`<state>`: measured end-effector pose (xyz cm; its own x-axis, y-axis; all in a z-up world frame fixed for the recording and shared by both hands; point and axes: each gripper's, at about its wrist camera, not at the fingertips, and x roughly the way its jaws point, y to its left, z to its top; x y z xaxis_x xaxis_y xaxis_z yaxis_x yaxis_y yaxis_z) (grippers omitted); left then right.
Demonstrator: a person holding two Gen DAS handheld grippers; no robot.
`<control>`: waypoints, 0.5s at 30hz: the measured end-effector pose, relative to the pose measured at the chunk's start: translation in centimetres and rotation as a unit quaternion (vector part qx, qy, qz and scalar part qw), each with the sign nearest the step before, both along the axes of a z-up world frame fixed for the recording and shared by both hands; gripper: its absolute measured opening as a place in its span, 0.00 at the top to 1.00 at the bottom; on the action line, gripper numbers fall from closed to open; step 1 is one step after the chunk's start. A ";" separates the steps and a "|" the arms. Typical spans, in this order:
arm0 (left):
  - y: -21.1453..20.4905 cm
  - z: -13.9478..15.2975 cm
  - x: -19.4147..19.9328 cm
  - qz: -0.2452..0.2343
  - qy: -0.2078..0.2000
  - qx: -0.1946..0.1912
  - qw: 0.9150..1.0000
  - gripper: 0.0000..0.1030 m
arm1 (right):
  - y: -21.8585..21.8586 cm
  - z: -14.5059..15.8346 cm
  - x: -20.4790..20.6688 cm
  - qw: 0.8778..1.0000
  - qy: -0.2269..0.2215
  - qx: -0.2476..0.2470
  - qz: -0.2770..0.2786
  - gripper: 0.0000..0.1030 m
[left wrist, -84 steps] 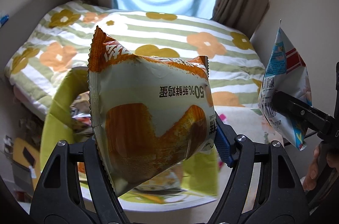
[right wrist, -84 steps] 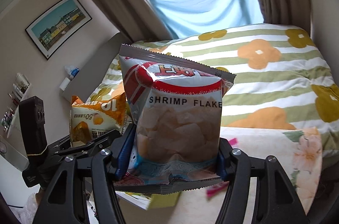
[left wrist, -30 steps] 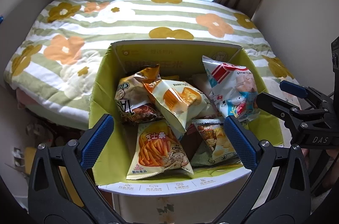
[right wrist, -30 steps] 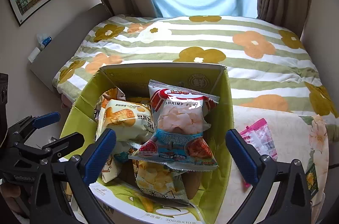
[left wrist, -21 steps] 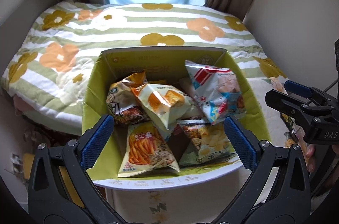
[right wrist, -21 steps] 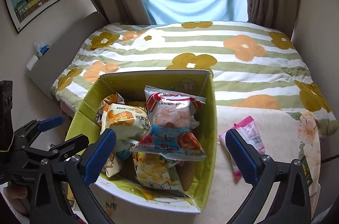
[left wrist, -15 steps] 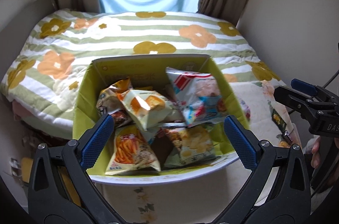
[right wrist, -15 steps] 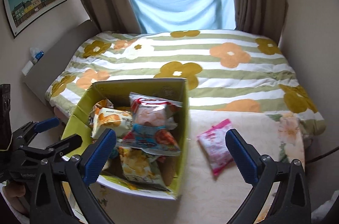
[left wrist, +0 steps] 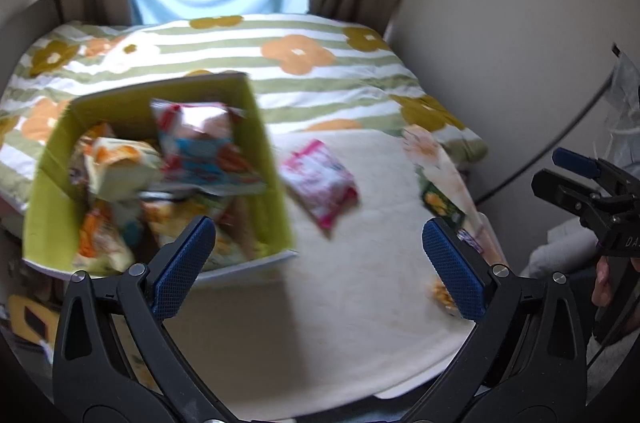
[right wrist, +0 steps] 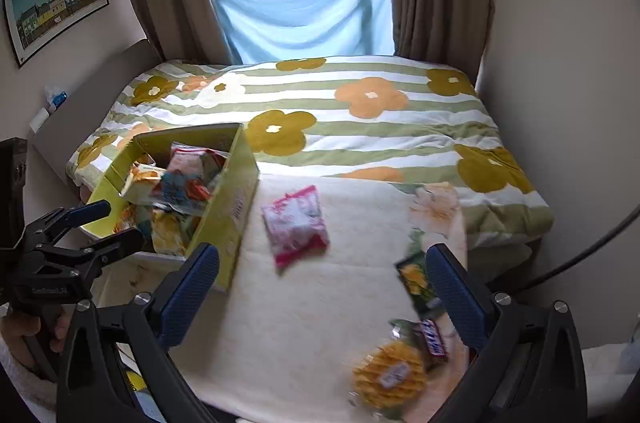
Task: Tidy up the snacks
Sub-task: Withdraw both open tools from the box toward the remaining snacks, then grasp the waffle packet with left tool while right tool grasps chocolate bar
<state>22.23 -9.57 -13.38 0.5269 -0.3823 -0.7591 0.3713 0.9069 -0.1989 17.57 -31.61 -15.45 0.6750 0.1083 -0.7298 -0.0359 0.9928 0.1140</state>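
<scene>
Yellow-green box (right wrist: 224, 207) on the cream cloth (right wrist: 312, 319), stuffed with crinkled snack bags (left wrist: 192, 143), blurred. Just right of the box, a pink packet (right wrist: 296, 227) lying flat. Farther right of the box, a round yellow snack (right wrist: 388, 375) and a candy bar (right wrist: 434, 341). Left gripper (left wrist: 320, 267) and right gripper (right wrist: 324, 291) both spread wide, holding nothing.

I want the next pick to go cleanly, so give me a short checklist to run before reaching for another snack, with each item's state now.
1. Left gripper open and empty: ok.
2. Right gripper open and empty: ok.
3. Pink packet lying alone on the cream cloth, nothing on top: ok.
4. Green box has room for more: cannot tell, bags pile high.
5. Near-corner snacks separable: cannot tell, blurred.
</scene>
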 end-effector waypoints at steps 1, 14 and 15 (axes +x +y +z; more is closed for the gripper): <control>-1.1 -0.4 -0.5 -0.011 0.003 -0.002 1.000 0.00 | -0.9 -0.1 -0.7 1.000 -0.002 0.001 0.002 0.00; -15.3 -10.0 -7.6 -0.175 0.066 0.018 0.982 0.00 | -7.4 -7.9 -4.5 0.998 0.042 -0.022 0.032 0.10; -15.9 -10.8 -8.0 -0.185 0.068 0.021 0.980 0.00 | -7.7 -8.9 -4.5 0.998 0.049 -0.024 0.034 0.14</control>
<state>14.27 -25.51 -24.14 0.2514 -0.4954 -0.8315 0.6490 0.7236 -0.2350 13.11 -39.36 -24.33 0.5926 0.1147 -0.7973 -0.0943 0.9929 0.0727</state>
